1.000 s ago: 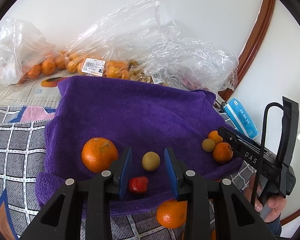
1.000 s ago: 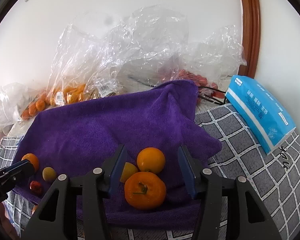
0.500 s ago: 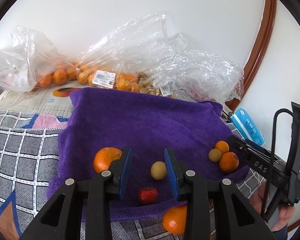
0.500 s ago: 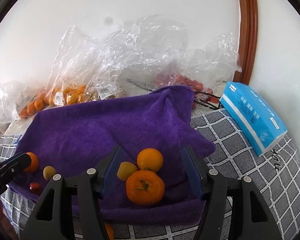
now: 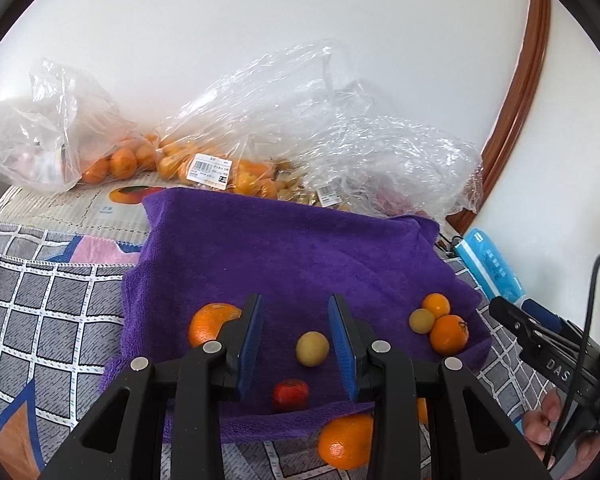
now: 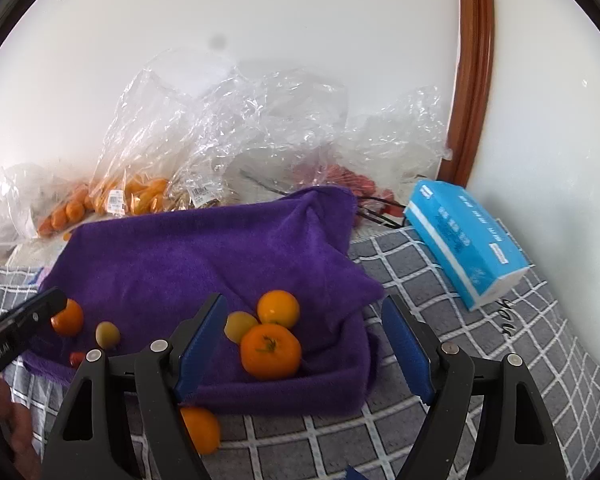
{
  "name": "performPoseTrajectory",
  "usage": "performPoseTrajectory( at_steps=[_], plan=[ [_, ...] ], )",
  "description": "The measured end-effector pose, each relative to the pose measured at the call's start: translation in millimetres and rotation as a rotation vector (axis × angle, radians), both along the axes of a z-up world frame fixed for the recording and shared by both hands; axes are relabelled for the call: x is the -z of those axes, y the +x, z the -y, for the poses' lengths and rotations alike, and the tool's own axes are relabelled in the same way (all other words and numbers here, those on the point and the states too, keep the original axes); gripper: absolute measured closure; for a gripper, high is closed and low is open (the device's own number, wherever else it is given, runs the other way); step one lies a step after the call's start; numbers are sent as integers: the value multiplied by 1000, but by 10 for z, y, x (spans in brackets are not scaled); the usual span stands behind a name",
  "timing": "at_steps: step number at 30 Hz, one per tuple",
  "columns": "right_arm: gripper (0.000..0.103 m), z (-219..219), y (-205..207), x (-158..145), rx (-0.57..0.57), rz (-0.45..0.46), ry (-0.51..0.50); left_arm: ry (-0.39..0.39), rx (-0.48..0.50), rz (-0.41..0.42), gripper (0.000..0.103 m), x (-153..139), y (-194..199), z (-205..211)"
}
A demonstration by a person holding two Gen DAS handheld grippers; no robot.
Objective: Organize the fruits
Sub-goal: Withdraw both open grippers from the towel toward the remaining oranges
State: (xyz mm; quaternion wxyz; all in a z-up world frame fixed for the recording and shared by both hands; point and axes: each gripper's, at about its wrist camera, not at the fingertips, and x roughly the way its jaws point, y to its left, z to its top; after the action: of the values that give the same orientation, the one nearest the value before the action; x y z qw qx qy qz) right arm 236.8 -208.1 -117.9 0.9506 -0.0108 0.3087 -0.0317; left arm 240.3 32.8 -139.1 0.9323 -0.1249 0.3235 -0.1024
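Note:
A purple towel [image 5: 280,248] lies on the checked cover. My left gripper [image 5: 295,304] hovers over its near edge, jaws a little apart and holding nothing. Beyond them sit a yellow-green fruit [image 5: 312,349] and a small red fruit [image 5: 291,395]; a big orange [image 5: 210,322] is just left of the left finger. My right gripper [image 6: 304,302] is above a stemmed orange [image 6: 271,351], a smaller orange [image 6: 279,309] and a yellow fruit [image 6: 240,325]. Its jaws are opening, and its pads touch none of these fruits. Another orange [image 6: 200,428] lies off the towel in front.
Clear plastic bags [image 5: 260,132] with oranges and other fruit are piled along the white wall behind the towel. A blue tissue pack [image 6: 468,240] lies to the right beside a brown door frame [image 6: 476,60]. A printed sheet [image 5: 100,204] is at the back left.
The right jaws have spread much wider and the gripper has drawn back and up from the three fruits. The left gripper has stayed near the same spot, jaws unchanged.

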Motion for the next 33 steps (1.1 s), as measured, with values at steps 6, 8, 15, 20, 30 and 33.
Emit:
performPoseTrajectory(
  at_steps=[6,8,15,20,30,33],
  plan=[
    [24,151,-248,-14,39,38,48,26,28,8,71,-20,-30,72],
    [24,199,-299,7,36,18,72,26,38,13,71,-51,-48,82],
    [24,316,-460,104,2,-76,112,55,36,44,71,-239,-151,88],
    [24,310,-619,153,-12,-64,109,35,38,-27,70,-246,-217,20],
    [48,-216,-866,456,-243,-160,187,95,-19,-96,67,-127,-595,-235],
    [53,-387,-926,567,-300,-191,187,102,-27,-103,66,-106,-703,-318]
  ],
)
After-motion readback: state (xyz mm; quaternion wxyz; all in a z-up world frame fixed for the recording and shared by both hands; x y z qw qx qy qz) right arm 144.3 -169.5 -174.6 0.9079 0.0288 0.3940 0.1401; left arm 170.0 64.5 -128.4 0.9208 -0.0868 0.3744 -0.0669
